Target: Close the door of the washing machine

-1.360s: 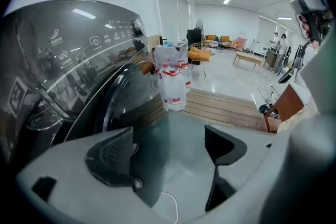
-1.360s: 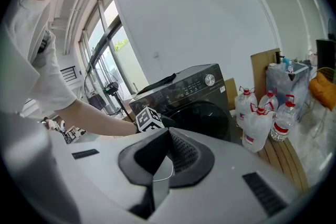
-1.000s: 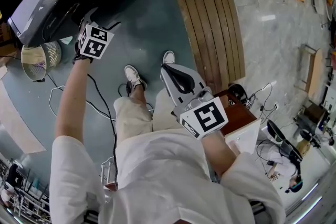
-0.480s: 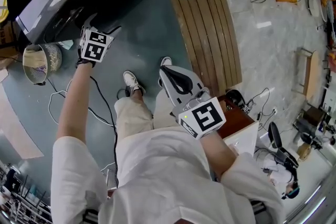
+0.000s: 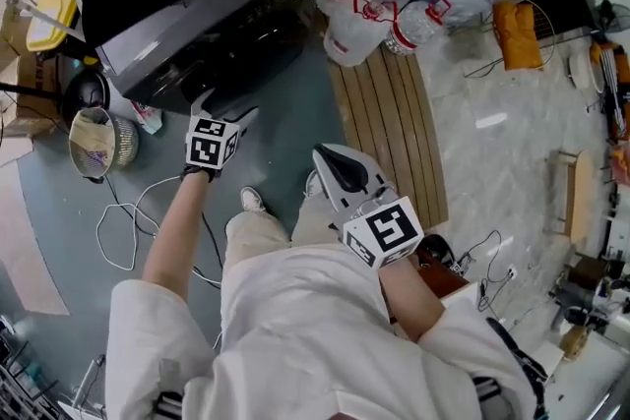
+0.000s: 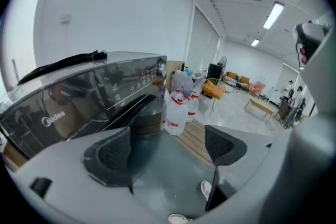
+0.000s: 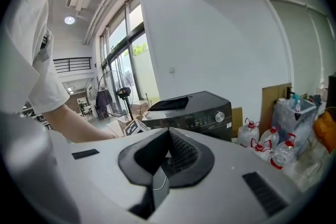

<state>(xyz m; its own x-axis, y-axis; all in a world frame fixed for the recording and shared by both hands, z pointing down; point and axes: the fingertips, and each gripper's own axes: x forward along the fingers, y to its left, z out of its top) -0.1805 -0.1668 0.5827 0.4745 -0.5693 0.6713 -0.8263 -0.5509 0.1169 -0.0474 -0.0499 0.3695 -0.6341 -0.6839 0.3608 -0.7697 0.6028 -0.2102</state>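
left tool (image 5: 224, 109) back from washing machine (image 5: 212, 0)

Water jugs (image 5: 366, 7) clustered beside a slatted wooden board (image 5: 394, 133), woven basket (image 5: 98, 145), loose white cable (image 5: 120, 233) nearby

- Below me a wooden slatted board (image 5: 389, 128) lies flat.
- Left of the board I see blue-grey floor (image 5: 285, 143); right of it, pale marble floor (image 5: 492, 143).
- Water jugs (image 5: 359, 10) crowd the board's far end.
- Strip lights (image 6: 274, 14) glow on the ceiling beyond the board.
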